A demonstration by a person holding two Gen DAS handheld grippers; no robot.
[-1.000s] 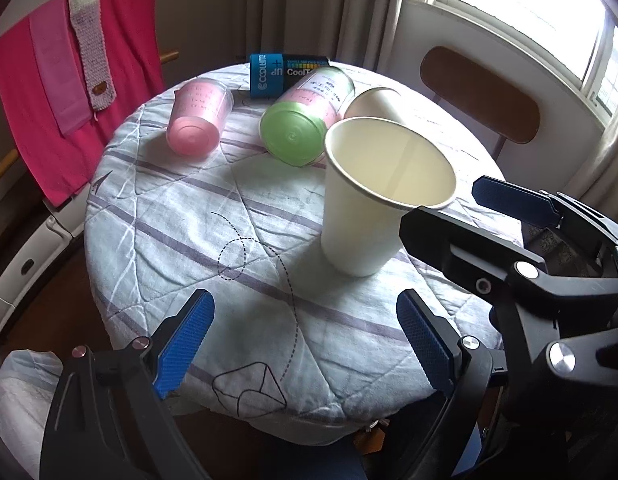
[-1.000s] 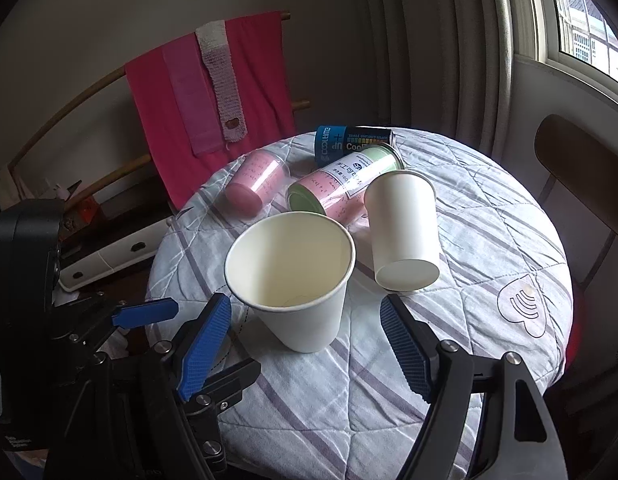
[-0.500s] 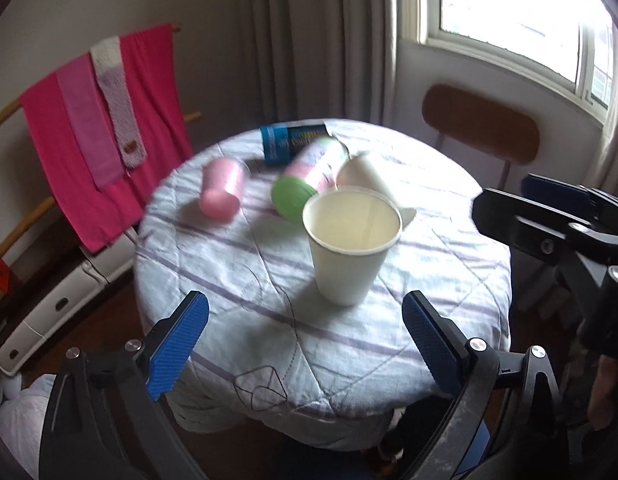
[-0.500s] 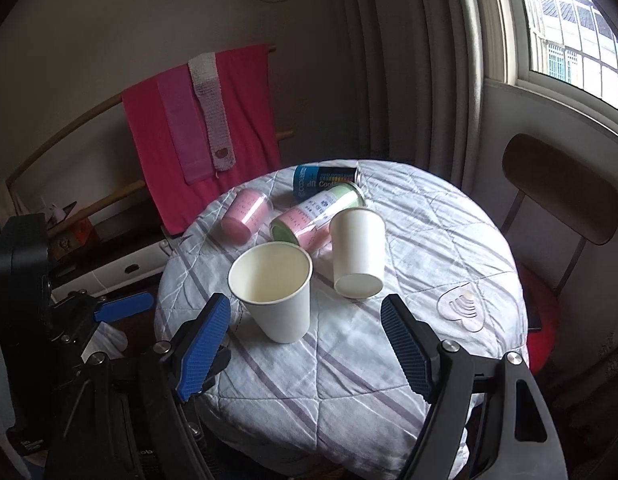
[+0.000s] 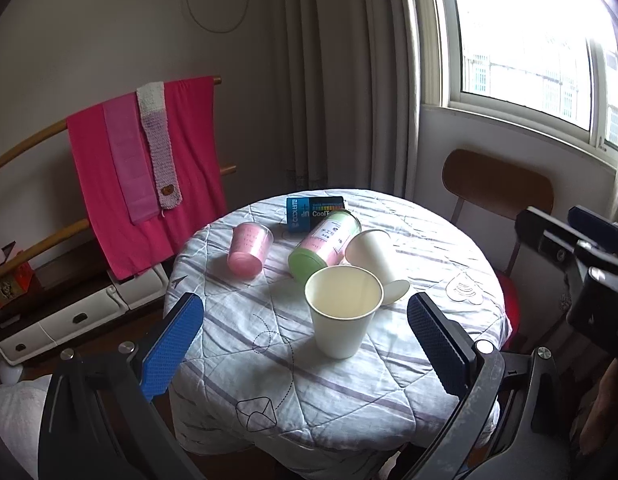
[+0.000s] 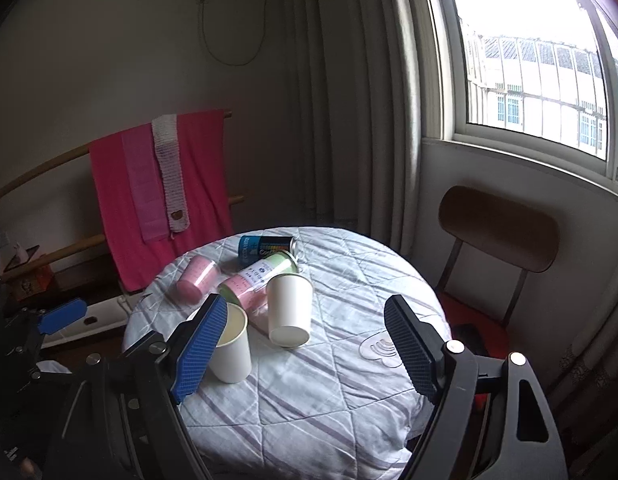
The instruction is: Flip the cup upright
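A white paper cup stands upright near the middle of the round table; it also shows in the right wrist view, partly behind my right gripper's left finger. A second white paper cup lies on its side behind it. My left gripper is open and empty, held back from the table's near edge. My right gripper is open and empty, above and short of the table.
A pink cup, a green-lidded canister and a blue can lie on their sides at the table's far part. A wooden chair stands right of the table. Pink towels hang on a rack at left.
Both grippers have pulled back and up from the table; the cups look smaller and farther. The upright cup stands free where it was.
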